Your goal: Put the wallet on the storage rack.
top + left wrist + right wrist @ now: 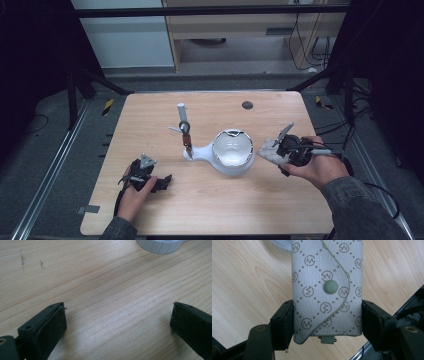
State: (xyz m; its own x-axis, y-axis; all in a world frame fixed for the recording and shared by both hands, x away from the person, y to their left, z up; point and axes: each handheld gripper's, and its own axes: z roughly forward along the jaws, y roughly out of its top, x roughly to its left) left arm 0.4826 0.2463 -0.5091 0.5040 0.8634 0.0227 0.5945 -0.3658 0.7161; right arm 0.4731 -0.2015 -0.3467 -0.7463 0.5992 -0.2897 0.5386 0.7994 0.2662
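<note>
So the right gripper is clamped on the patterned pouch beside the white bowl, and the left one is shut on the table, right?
Not quite. The left gripper is open: the left gripper view shows its jaws wide apart over bare table, holding nothing. The rest stands: the right gripper is clamped on the patterned pouch beside the white bowl.

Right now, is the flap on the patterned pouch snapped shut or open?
Shut, it seems: the pouch flap lies flat across the front with its snap button seated, held between the right gripper's jaws.
</note>
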